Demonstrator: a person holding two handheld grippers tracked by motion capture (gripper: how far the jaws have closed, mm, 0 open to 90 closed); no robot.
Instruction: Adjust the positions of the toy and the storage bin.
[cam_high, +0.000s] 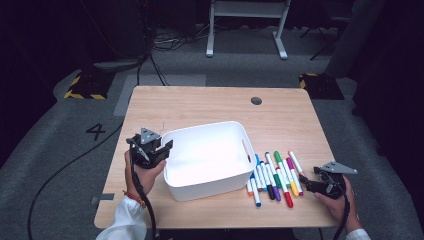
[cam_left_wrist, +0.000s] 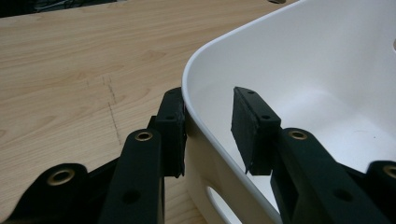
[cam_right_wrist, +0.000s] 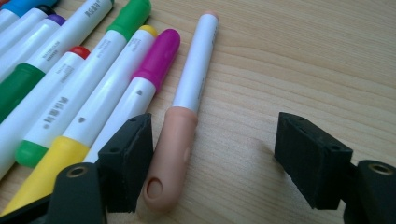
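White plastic bin (cam_high: 202, 127) mid wooden tabletop (cam_high: 200, 102), row of coloured markers (cam_high: 275, 176) just beside its right wall. Left tongs (cam_high: 167, 148) clamped across the bin's left rim, likely to steady it. Right tongs (cam_right_wrist: 215, 158) released, straddling the outermost peach-capped white marker (cam_right_wrist: 187, 93), seemingly ready to pinch.

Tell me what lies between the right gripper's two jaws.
In the right gripper view, the peach-capped marker lies between the open jaws of the right gripper, close to the left jaw; bare wooden table takes the rest.

A dim lab or studio: hazard-taped stand bases (cam_high: 84, 88), floor cables (cam_high: 165, 42), floor marking 4 (cam_high: 95, 131).
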